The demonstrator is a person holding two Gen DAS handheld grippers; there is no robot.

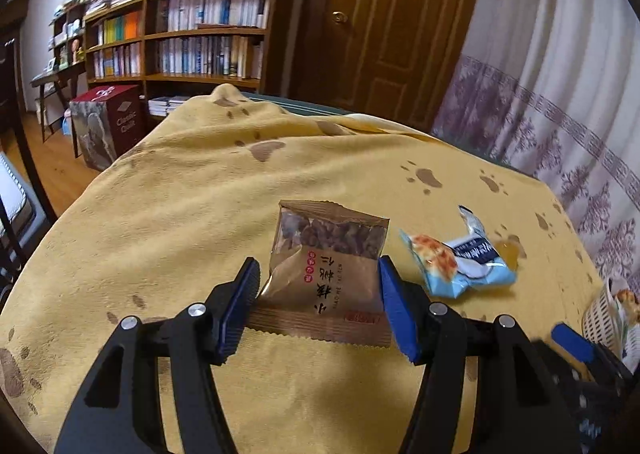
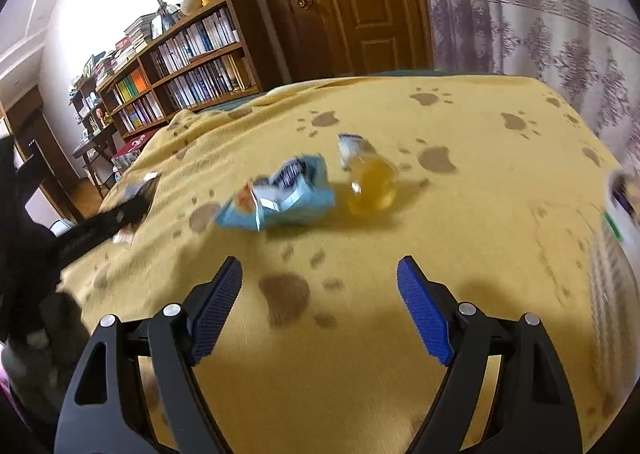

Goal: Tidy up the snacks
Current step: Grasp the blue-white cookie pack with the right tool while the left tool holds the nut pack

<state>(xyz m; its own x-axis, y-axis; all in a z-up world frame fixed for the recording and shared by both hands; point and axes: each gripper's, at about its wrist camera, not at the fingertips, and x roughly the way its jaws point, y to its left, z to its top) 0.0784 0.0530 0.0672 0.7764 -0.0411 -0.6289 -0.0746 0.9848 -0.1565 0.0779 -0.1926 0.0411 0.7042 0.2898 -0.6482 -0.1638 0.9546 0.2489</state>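
My left gripper (image 1: 318, 274) is shut on a brown nut packet (image 1: 332, 238), its blue pads pressing the packet's two side edges just above the yellow paw-print cloth (image 1: 192, 193). Right of it lie a crumpled light-blue snack packet (image 1: 460, 266) and a small orange jelly cup (image 1: 510, 252). My right gripper (image 2: 320, 266) stands open over bare cloth with nothing between its fingers. In the right wrist view the blue packet (image 2: 280, 193) and the jelly cup (image 2: 374, 185) lie a little ahead of it. The left gripper's black arm (image 2: 100, 221) shows at the left there.
A white woven basket (image 1: 604, 318) with packets in it stands at the table's right edge, blurred in the right wrist view (image 2: 612, 274). Behind the table are bookshelves (image 1: 200, 33), a wooden door (image 1: 384, 21) and a curtain (image 1: 560, 93). A boxed item (image 1: 108, 125) stands on the floor at the left.
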